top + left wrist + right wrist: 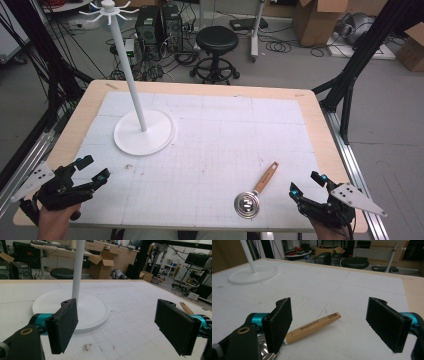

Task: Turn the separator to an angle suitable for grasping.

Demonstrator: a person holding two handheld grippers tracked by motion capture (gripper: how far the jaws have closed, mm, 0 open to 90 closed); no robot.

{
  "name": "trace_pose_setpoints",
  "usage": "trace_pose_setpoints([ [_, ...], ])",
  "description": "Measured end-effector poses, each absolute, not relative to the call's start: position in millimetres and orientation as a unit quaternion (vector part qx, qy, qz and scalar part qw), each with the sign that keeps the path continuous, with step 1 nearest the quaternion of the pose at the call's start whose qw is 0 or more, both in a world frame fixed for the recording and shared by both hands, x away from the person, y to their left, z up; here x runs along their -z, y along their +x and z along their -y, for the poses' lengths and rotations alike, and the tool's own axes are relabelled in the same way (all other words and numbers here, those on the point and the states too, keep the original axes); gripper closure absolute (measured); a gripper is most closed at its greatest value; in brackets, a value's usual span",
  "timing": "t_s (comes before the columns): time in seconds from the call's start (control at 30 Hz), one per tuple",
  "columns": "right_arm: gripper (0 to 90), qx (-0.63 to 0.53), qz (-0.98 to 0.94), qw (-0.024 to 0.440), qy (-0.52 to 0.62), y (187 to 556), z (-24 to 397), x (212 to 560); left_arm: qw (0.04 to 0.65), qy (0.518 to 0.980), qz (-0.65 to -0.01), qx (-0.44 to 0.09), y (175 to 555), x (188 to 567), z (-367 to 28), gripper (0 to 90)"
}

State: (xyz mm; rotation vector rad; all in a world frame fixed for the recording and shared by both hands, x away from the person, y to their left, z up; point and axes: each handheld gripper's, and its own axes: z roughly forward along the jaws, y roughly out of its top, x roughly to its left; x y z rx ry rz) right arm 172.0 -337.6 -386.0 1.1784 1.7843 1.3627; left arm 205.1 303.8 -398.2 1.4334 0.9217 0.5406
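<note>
Jaws on both grippers stood spread wide and held nothing. Taking the white stand (144,131) as the landmark, a wooden-handled strainer (256,192) lay flat on the white mat (220,150), well to the stand's right and nearer the person. Just right of the strainer rested the right gripper (305,184); the left gripper (91,168) waited just below the stand's round base.
</note>
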Motion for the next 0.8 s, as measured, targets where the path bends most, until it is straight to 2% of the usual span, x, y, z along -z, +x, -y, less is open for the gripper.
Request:
trace_pose_setpoints([
  [0.3,26.0,-0.500,-0.686,0.288,0.443,176.5,330.6,392.6,0.624,0.623,-0.409,-0.235,207.4,399.6,-304.9,19.3],
  [0.4,29.2,-0.499,-0.696,0.275,0.438,179.0,324.2,395.8,0.625,0.622,-0.409,-0.236,206.7,399.0,-305.3,19.4],
  [0.43,34.0,-0.500,-0.715,0.245,0.423,182.4,318.2,401.3,0.626,0.623,-0.406,-0.236,206.5,398.8,-304.8,19.5],
  [0.47,34.0,-0.500,-0.715,0.245,0.423,182.4,318.2,401.3,0.624,0.626,-0.403,-0.236,206.1,398.6,-304.4,19.5],
  [0.5,41.0,-0.495,-0.731,0.228,0.411,185.2,311.8,404.4,0.623,0.629,-0.401,-0.236,205.6,398.3,-304.0,19.8],
  [0.53,41.0,-0.495,-0.731,0.228,0.411,185.2,311.8,404.4,0.623,0.630,-0.399,-0.236,205.4,398.1,-303.8,19.8],
  [0.57,48.4,-0.488,-0.743,0.216,0.403,186.9,304.9,406.8,0.624,0.629,-0.399,-0.236,205.3,398.2,-303.5,19.8],
  [0.6,48.4,-0.488,-0.743,0.216,0.403,186.9,304.9,406.8,0.624,0.629,-0.400,-0.235,205.4,398.5,-303.2,19.8],
  [0.63,63.9,-0.481,-0.758,0.200,0.392,189.7,299.5,409.9,0.624,0.629,-0.401,-0.233,206.0,399.3,-303.4,19.9],
  [0.67,63.9,-0.481,-0.758,0.200,0.392,189.7,299.5,409.9,0.624,0.629,-0.401,-0.233,206.0,399.3,-303.4,19.8],
  [0.7,78.5,-0.464,-0.776,0.179,0.388,193.9,295.6,414.4,0.624,0.629,-0.401,-0.233,206.6,399.4,-303.7,19.8],
  [0.73,78.5,-0.464,-0.776,0.179,0.388,193.9,295.6,414.4,0.623,0.631,-0.401,-0.233,206.8,399.4,-304.1,19.8],
  [0.8,86.6,-0.441,-0.796,0.166,0.381,197.4,292.2,420.6,0.623,0.630,-0.402,-0.232,207.2,399.5,-303.7,19.9],
])
